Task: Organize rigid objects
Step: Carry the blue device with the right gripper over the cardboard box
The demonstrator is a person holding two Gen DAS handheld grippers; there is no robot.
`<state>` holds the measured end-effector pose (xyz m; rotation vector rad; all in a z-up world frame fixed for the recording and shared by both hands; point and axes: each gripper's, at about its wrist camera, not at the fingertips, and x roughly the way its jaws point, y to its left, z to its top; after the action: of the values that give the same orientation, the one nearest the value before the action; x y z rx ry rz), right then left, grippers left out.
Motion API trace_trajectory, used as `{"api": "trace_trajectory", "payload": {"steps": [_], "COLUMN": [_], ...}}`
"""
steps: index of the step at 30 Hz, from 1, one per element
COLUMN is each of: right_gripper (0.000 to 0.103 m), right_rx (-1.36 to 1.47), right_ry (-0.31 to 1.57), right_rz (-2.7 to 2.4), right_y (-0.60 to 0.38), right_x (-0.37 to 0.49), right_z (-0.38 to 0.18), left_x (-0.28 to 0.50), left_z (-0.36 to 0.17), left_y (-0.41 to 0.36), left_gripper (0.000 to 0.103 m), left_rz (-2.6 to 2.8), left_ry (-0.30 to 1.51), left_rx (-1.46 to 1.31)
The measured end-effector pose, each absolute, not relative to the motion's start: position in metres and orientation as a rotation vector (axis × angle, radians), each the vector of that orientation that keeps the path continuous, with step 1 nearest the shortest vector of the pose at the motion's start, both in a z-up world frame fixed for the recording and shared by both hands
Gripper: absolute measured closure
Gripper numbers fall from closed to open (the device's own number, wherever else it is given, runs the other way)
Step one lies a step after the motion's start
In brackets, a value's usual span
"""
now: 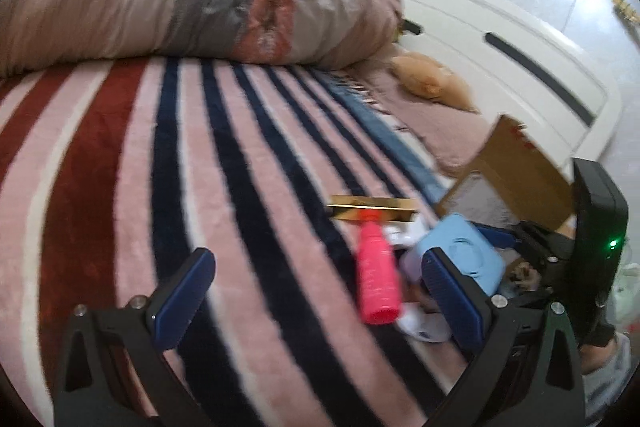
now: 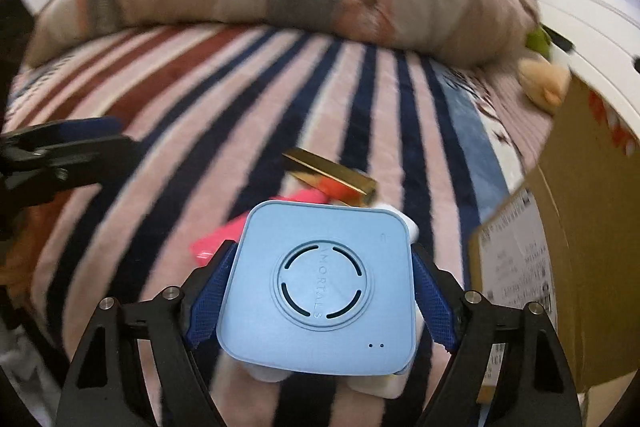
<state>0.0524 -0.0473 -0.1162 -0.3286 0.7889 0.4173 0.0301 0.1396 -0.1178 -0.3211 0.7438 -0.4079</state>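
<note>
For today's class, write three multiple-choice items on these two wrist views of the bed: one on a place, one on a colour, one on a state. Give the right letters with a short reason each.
1. Where does the cardboard box stand relative to the square device?
A. to its right
B. to its left
C. under it

2. What colour is the bottle lying on the striped blanket?
A. green
B. pink
C. black

3. How do the left tongs stand?
A. shut on the bottle
B. shut on the gold box
C. open, holding nothing

Answers: 1 A, the box fills the right edge of the right wrist view. 2 B, its body is bright pink. 3 C, the pads stand wide apart.
</note>
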Motion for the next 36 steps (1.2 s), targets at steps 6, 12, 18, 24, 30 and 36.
{"api": "trace_trajectory", "payload": {"steps": [6,12,18,24,30,36], "right_gripper": [0.022,0.022,0.023,0.024,0.024,0.024], "right_rx": [-0.342,-0.383,-0.320,-0.213,-0.036,0.060], "right_ry": [0.650,0.499,0.437,0.422,0.452,0.440], "right_rz": [0.651,0.806,0.829,0.789,0.765,0.799], "right_y": [-0.033,-0.041,-0.090,-0.159,-0.239,-0.269], "right_x": [0.028,0.005,0.000,0.008,0.027,0.040], "right_z": [-0.085,-0.048,-0.016,0.007,0.020,0.026], "left_x": [0.032,0.033,0.024,0.037,0.061,0.060], "left_z": [-0.105,-0.071,-0.014,0.034,0.048,0.069], "left_y": [0.121,0.093,0.047,-0.038,-0.102,-0.130], "left_gripper": [0.002,0.037,0.069,0.076,0.077,0.077], "left_rz": [-0.650,-0.787,-0.743,-0.756,-0.823,-0.758], "left_ry": [0.734,0.728,0.700,0.721,0.746,0.752], "left_rx": [-0.463,-0.522,-0.407,-0.234,-0.189,-0.062]}}
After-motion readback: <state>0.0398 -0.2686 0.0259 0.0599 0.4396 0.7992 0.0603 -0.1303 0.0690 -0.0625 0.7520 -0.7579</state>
